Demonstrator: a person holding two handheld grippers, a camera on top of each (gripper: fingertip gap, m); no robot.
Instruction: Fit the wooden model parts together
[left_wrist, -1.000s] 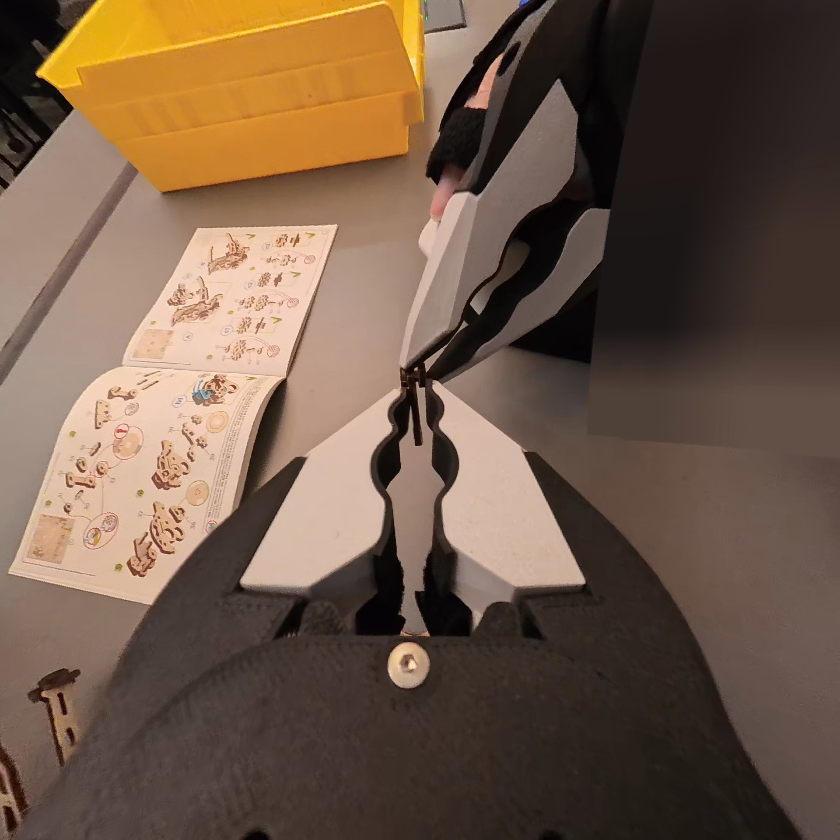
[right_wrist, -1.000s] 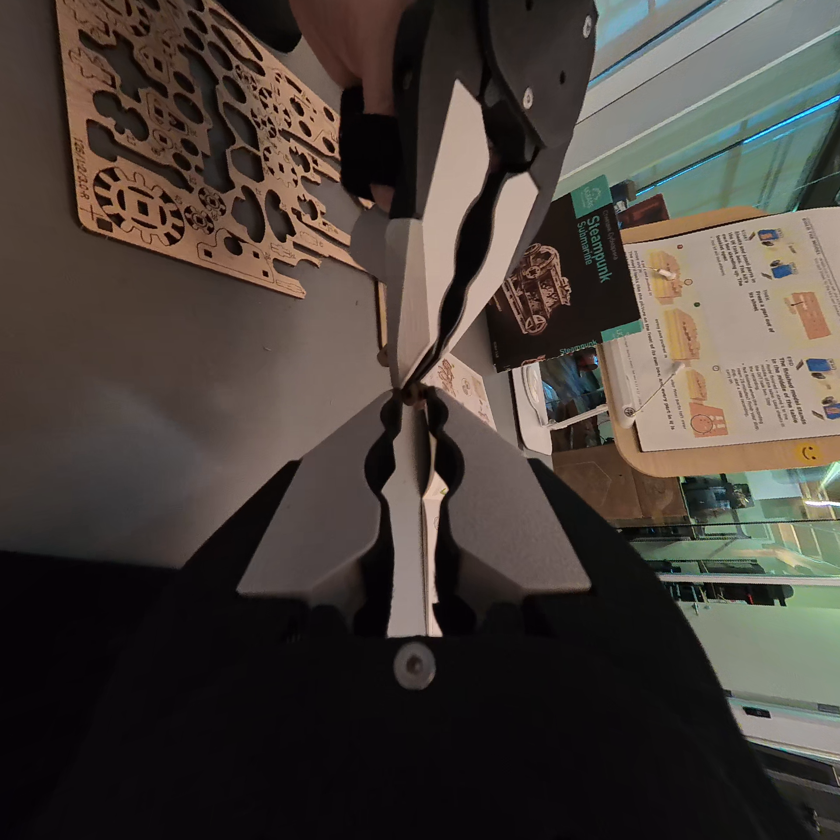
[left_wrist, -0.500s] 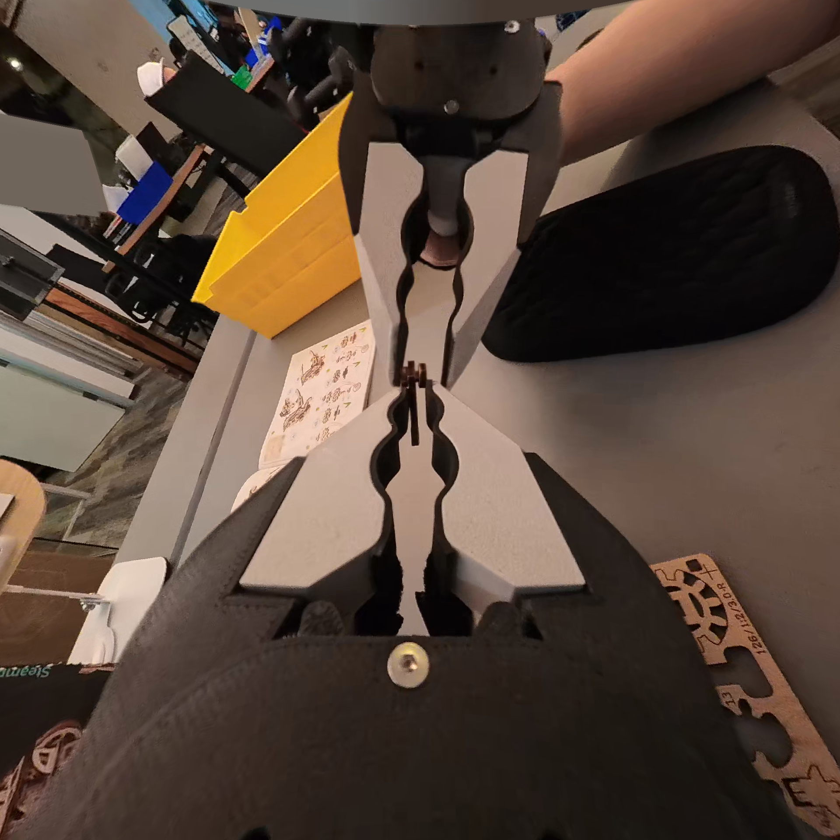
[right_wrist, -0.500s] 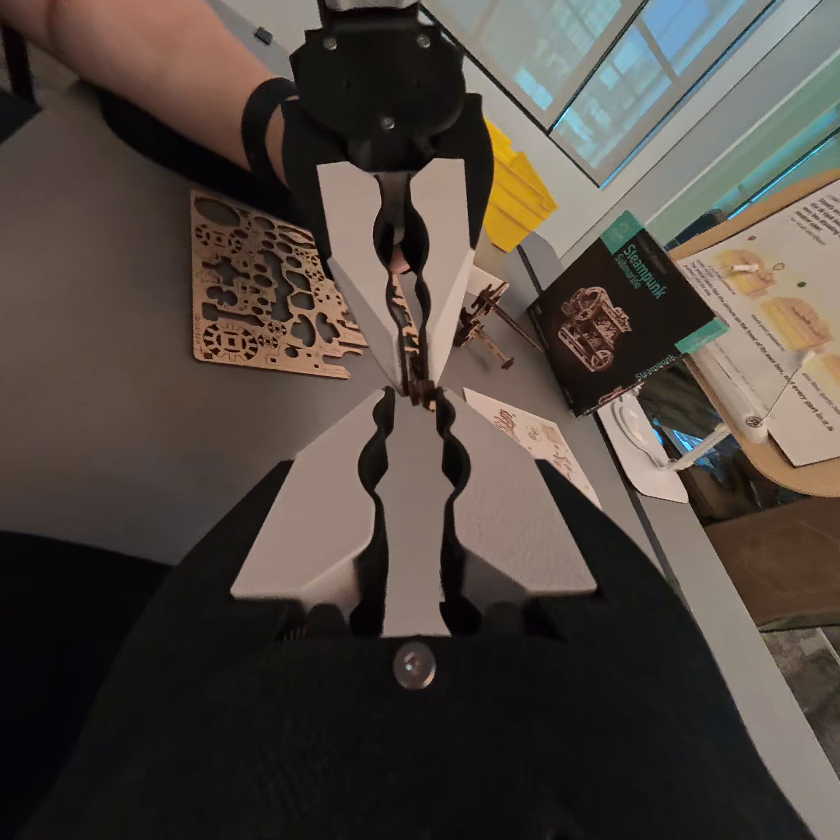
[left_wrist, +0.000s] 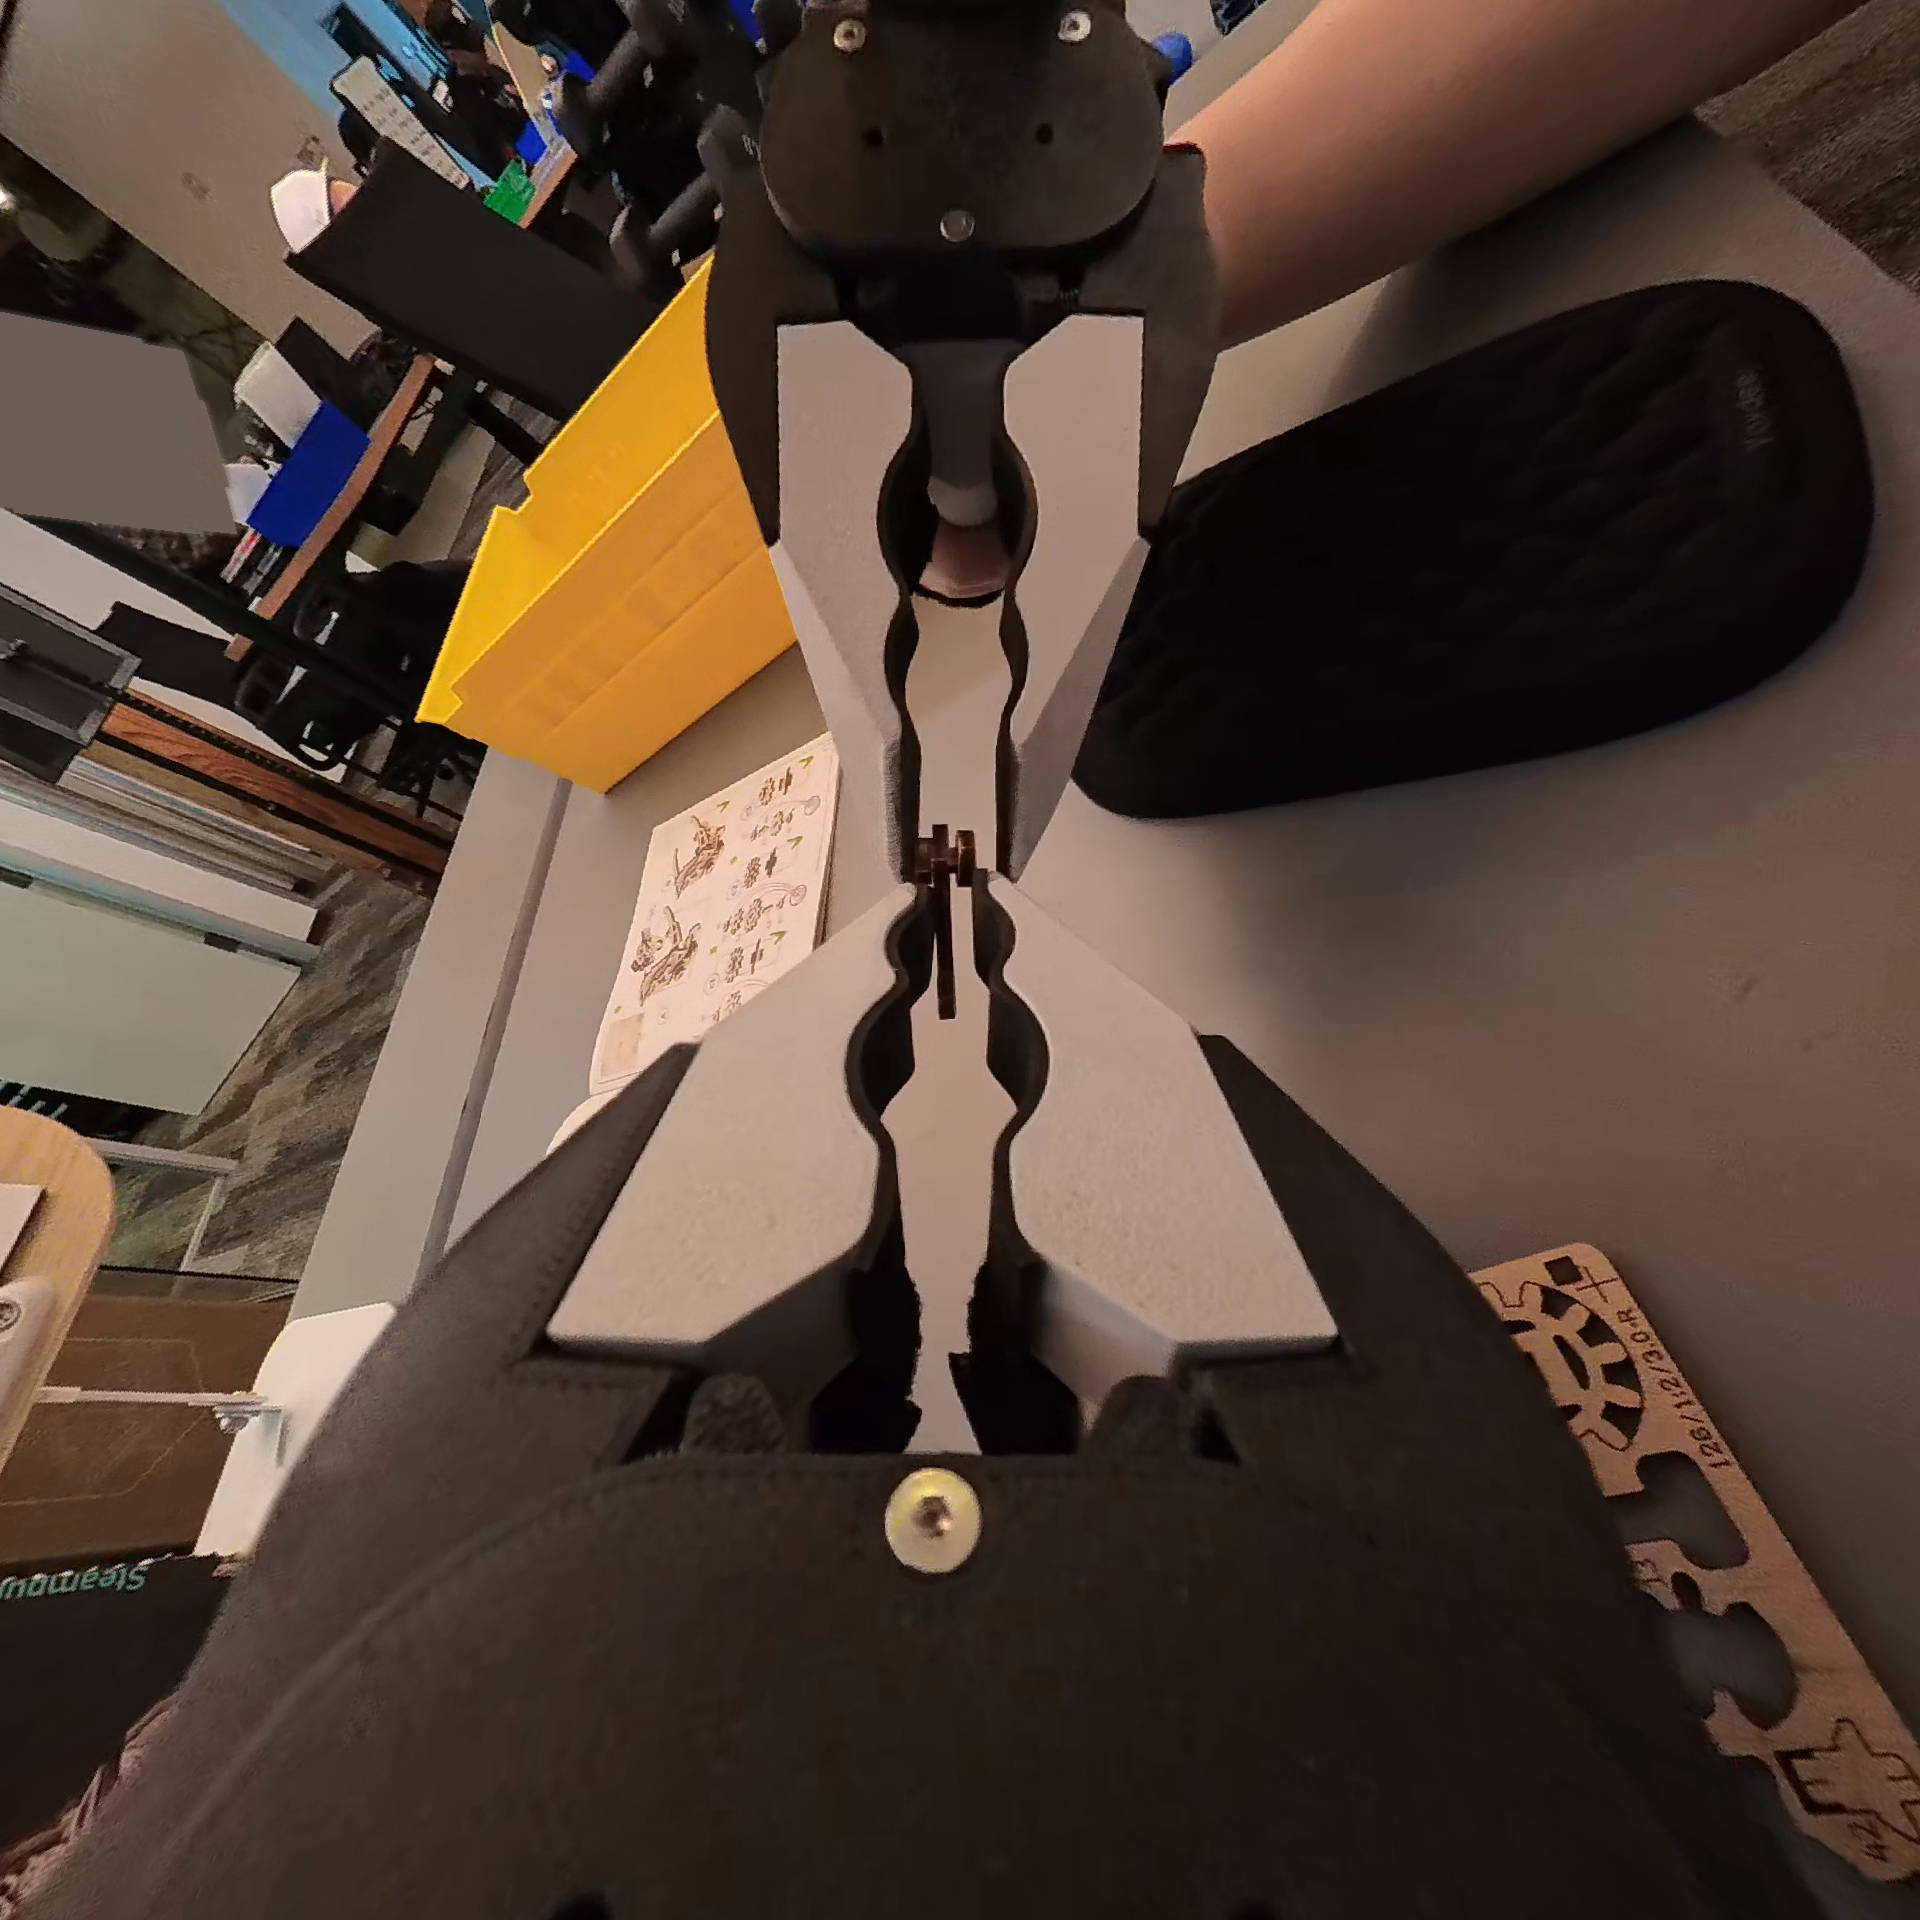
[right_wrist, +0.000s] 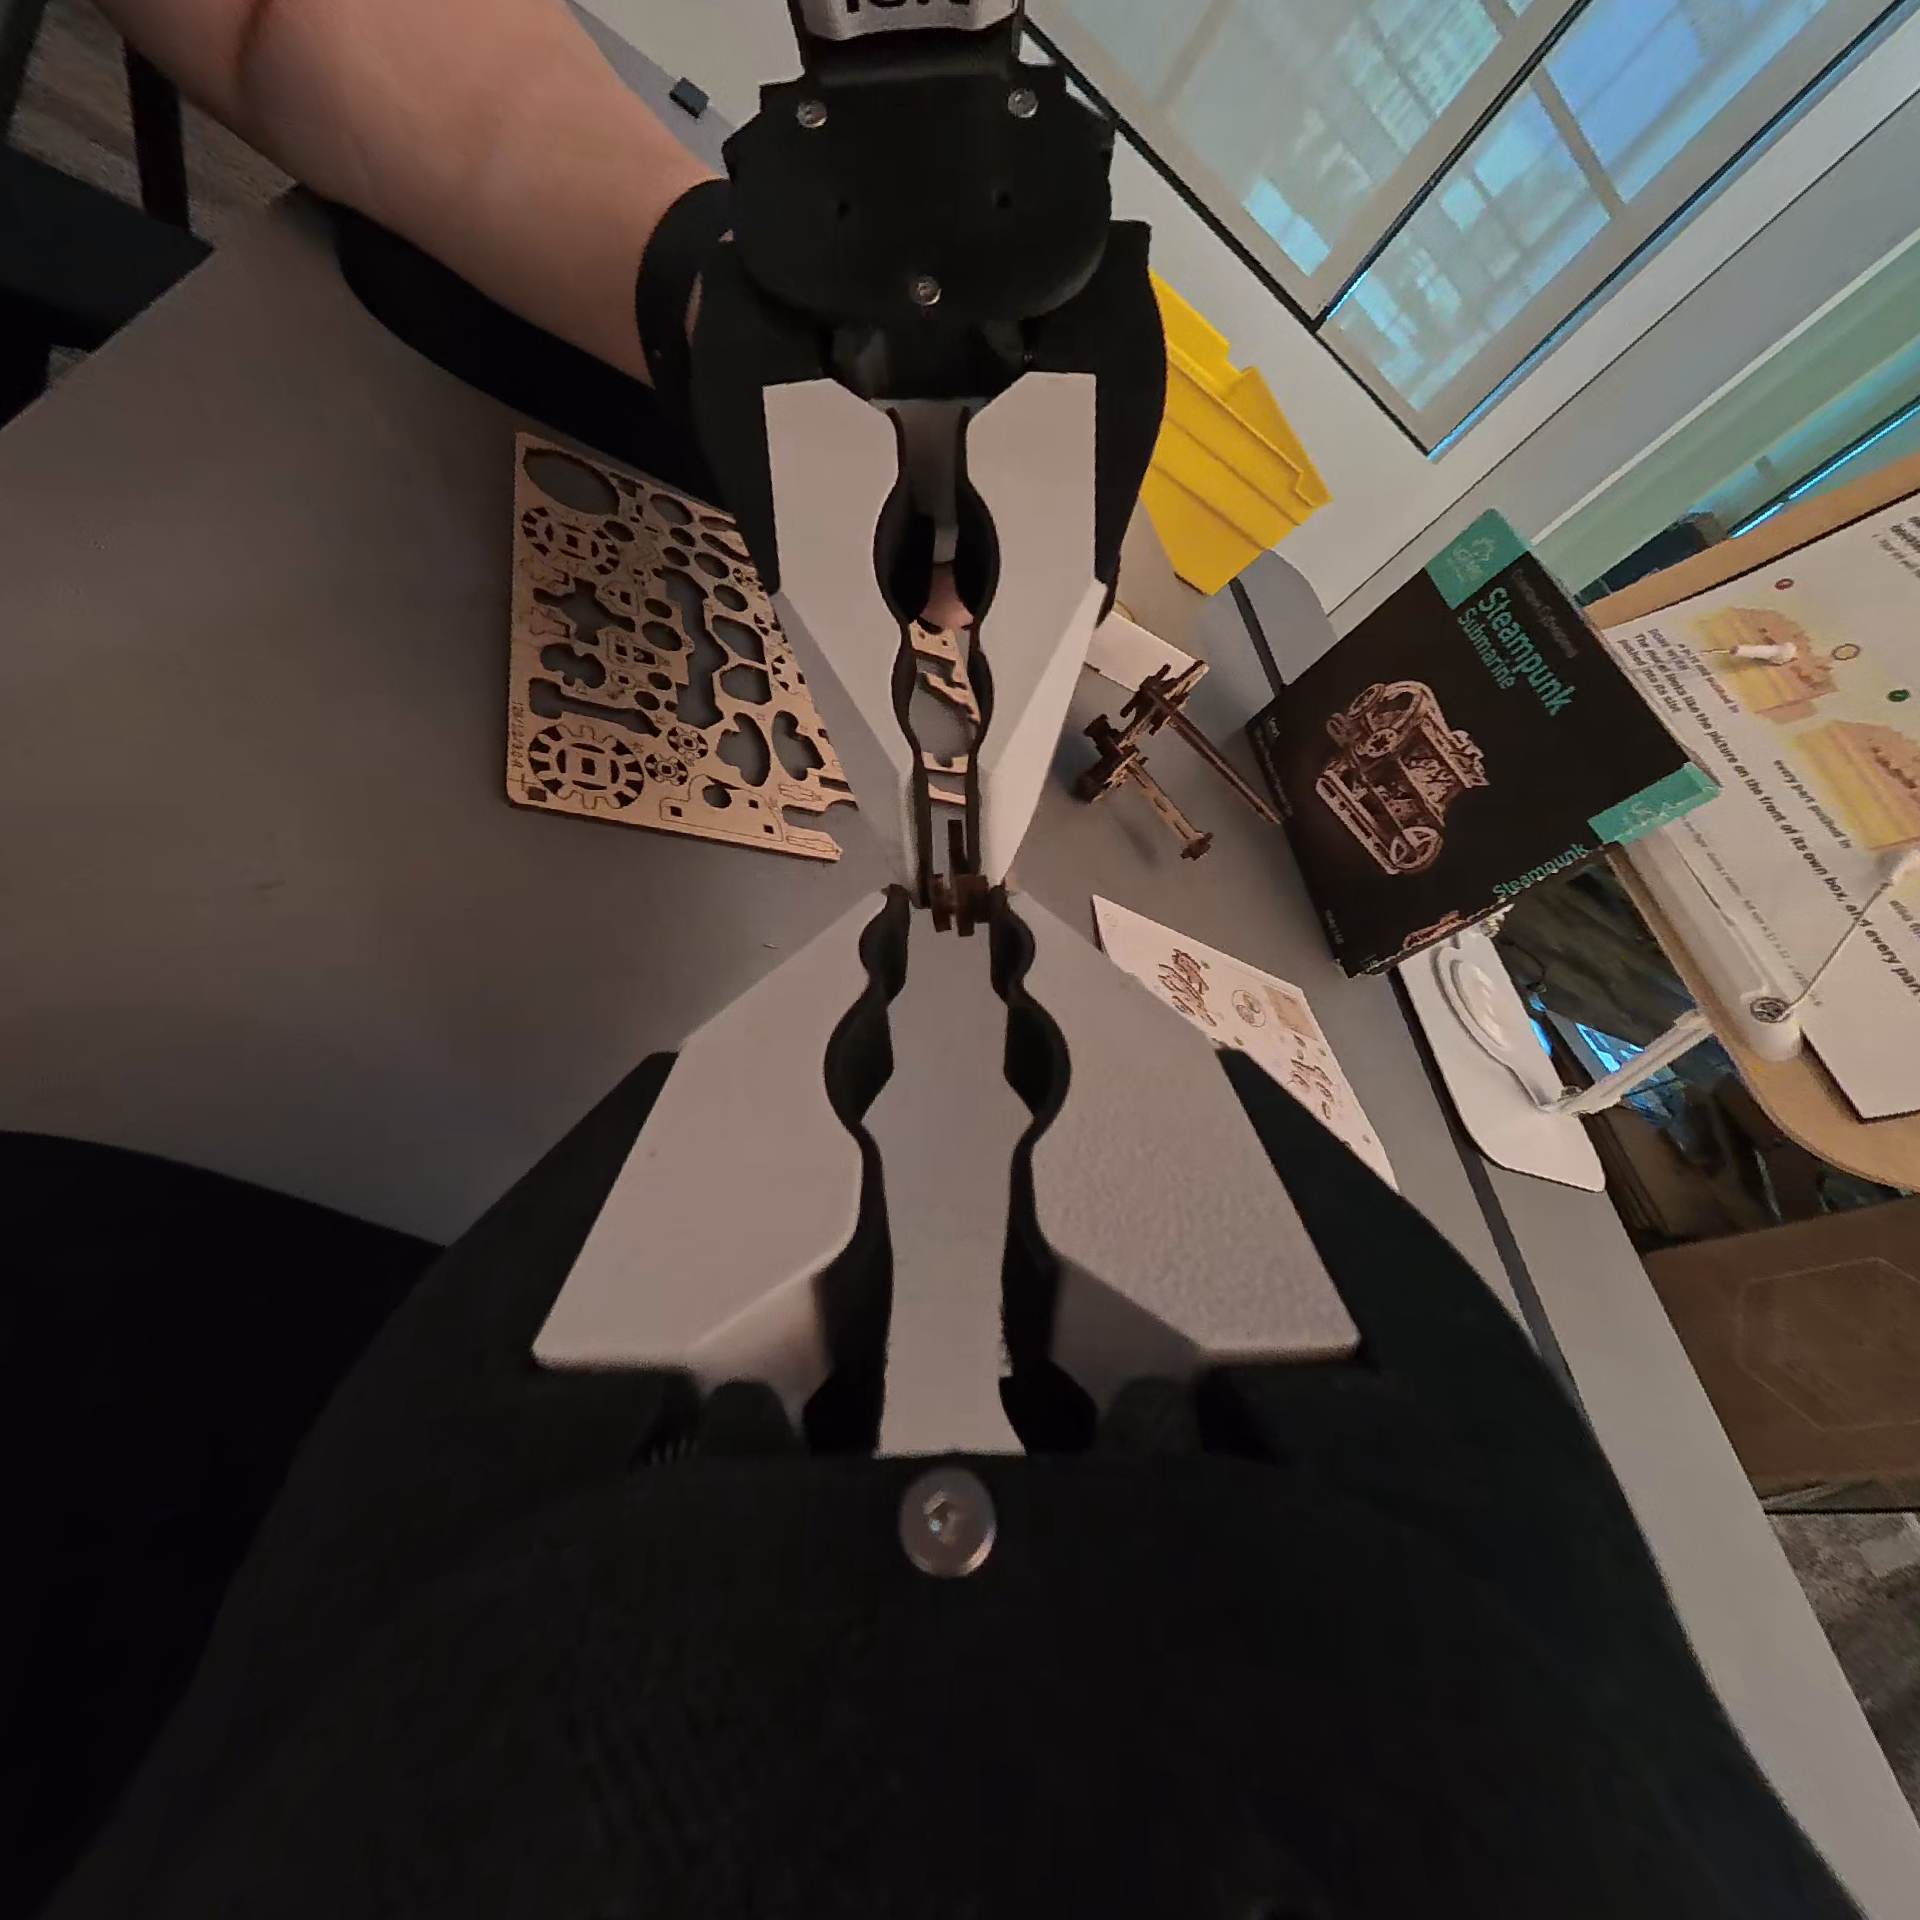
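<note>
My two grippers meet tip to tip above the grey table (left_wrist: 1403, 987). My left gripper (left_wrist: 948, 896) is shut on a thin dark wooden piece (left_wrist: 943, 966), seen edge-on between its fingers. My right gripper (right_wrist: 951, 906) comes at it head-on and is shut on a small dark wooden part (right_wrist: 956, 904) with stacked discs. That small part (left_wrist: 951, 857) sits at the end of the thin piece, right where the four fingertips meet. The right gripper (left_wrist: 951, 844) fills the top of the left wrist view, and the left gripper (right_wrist: 948, 871) fills the top of the right wrist view.
A punched-out wooden sheet (right_wrist: 644, 675) lies on the table, its end showing in the left wrist view (left_wrist: 1714, 1507). There are also a partly built wooden model (right_wrist: 1143, 748), an instruction booklet (left_wrist: 727, 894), a black box (right_wrist: 1455, 727), yellow bins (left_wrist: 623, 582) and a black pad (left_wrist: 1507, 561). A forearm (left_wrist: 1455, 135) reaches in. The grippers are tip to tip, or close to it.
Both grippers have swung round from a slanted meeting to facing each other straight on, tips still together on the wooden parts. Since half a second ago they have hardly moved.
</note>
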